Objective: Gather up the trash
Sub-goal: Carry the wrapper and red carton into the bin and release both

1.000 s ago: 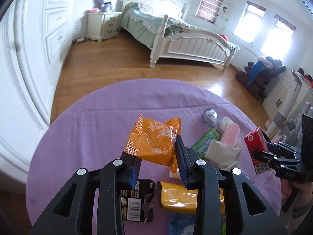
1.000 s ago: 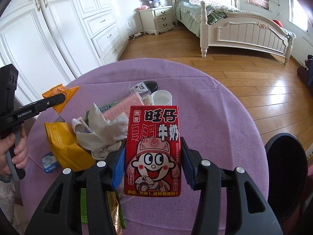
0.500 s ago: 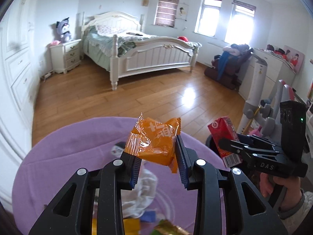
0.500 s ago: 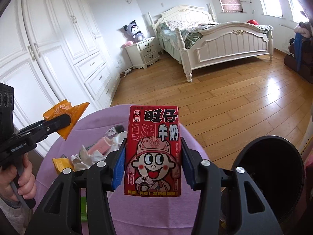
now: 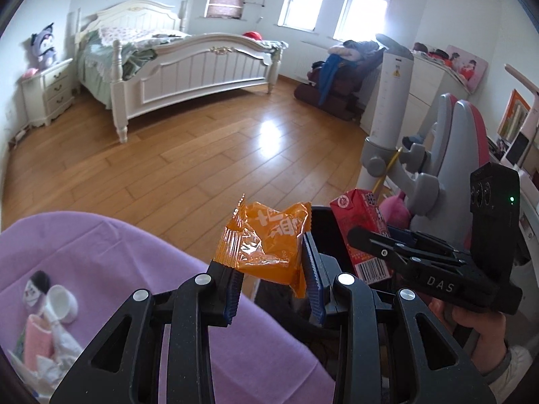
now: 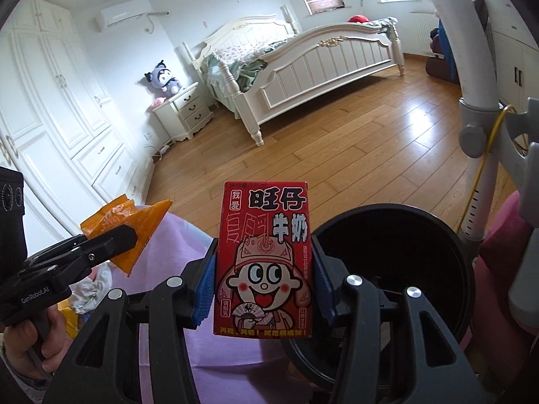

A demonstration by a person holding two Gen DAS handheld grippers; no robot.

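The left claw [image 5: 273, 289], a black two-fingered hand-held tool with blue ribbed pads [image 5: 311, 281], pointed forward and downward with its jaws part-way closed, both pads pressing on a crumpled orange plastic snack wrapper [image 5: 269, 240] that stood up between them. A bare hand [image 6: 43, 346] gripped its handle from below. The right claw [image 6: 264, 286], of the same black build with blue pads [image 6: 203, 294], sat just to the right of the left claw and slightly ahead of it, tilted downward too. Its jaws clamped the two narrow sides of an upright red cardboard milk carton [image 6: 264, 259]. A hand [image 5: 478, 333] in a pale sleeve cuff [image 5: 508, 370] held its grip from underneath.
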